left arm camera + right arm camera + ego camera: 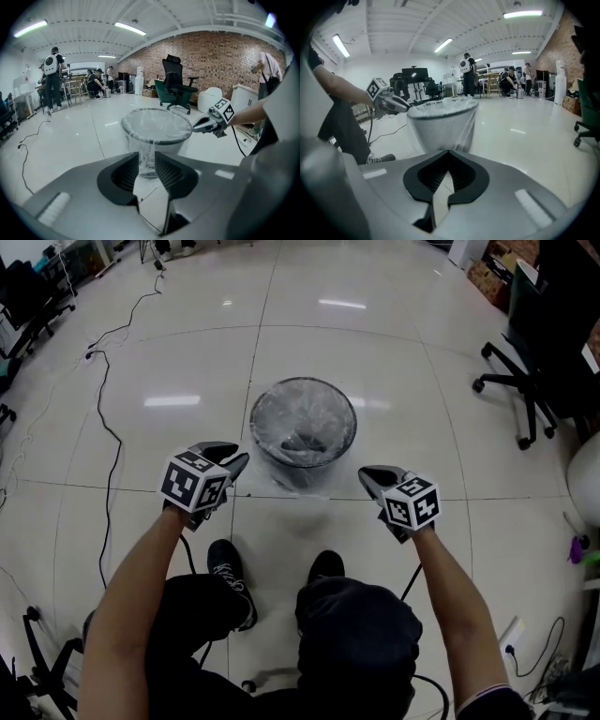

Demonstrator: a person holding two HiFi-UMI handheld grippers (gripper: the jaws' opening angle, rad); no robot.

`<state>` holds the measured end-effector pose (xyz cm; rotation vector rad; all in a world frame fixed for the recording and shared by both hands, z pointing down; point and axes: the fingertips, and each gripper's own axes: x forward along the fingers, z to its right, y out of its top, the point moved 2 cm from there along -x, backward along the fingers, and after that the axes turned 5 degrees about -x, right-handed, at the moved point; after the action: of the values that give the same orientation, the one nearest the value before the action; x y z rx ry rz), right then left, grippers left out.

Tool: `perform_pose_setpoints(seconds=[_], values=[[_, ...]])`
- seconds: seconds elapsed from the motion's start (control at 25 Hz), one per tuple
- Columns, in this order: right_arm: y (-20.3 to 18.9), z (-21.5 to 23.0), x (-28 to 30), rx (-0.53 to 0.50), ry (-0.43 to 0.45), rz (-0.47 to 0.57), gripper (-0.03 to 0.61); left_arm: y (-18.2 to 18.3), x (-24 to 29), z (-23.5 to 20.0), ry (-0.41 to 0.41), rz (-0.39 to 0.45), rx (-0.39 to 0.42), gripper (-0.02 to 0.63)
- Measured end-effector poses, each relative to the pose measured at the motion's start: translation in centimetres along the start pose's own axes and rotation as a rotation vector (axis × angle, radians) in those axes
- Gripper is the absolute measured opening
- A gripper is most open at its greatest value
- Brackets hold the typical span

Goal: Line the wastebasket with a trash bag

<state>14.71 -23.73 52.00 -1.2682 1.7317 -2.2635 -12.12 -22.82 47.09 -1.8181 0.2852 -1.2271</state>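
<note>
A black mesh wastebasket (303,432) stands on the glossy white floor with a clear trash bag (281,418) lining it and folded over its rim. Loose bag film hangs down its near side (145,154). My left gripper (239,461) hovers just short of the rim on the near left; its jaws stand open (146,157) with nothing between them. On the near right my right gripper (367,475) also hangs clear of the rim, its jaws shut (447,152) and empty. Each gripper view shows the basket (440,126) straight ahead and the other gripper beside it.
A black cable (108,427) runs along the floor at the left. An office chair (525,381) stands at the right, a white rounded object (586,479) and purple item (576,549) nearer. The person's shoes (228,568) are just behind the basket. People work at far tables (51,77).
</note>
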Motion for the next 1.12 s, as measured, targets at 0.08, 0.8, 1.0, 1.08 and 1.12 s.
perform_pose_setpoints(seconds=[0.08, 0.8, 1.0, 1.08, 1.12], values=[[2.9, 0.9, -1.1, -0.029, -0.018, 0.030, 0.002, 1.4, -0.5, -0.5, -0.014, 0.004, 0.032, 0.107], [24.5, -2.7, -5.4, -0.194, -0.044, 0.315, 0.002, 16.4, -6.5, 4.3, -0.083, 0.365, 0.104, 0.012], [26.1, -4.7, -6.2, -0.082, -0.031, 0.399, 0.002, 17.3, -7.8, 6.3, -0.097, 0.455, 0.025, 0.012], [25.4, -5.7, -6.0, -0.042, -0.025, 0.426, 0.002, 16.5, -7.8, 6.7, -0.099, 0.466, 0.002, 0.012], [25.0, -6.3, -5.9, -0.043, -0.026, 0.431, 0.002, 16.2, -7.8, 6.8, -0.100, 0.471, -0.007, 0.012]])
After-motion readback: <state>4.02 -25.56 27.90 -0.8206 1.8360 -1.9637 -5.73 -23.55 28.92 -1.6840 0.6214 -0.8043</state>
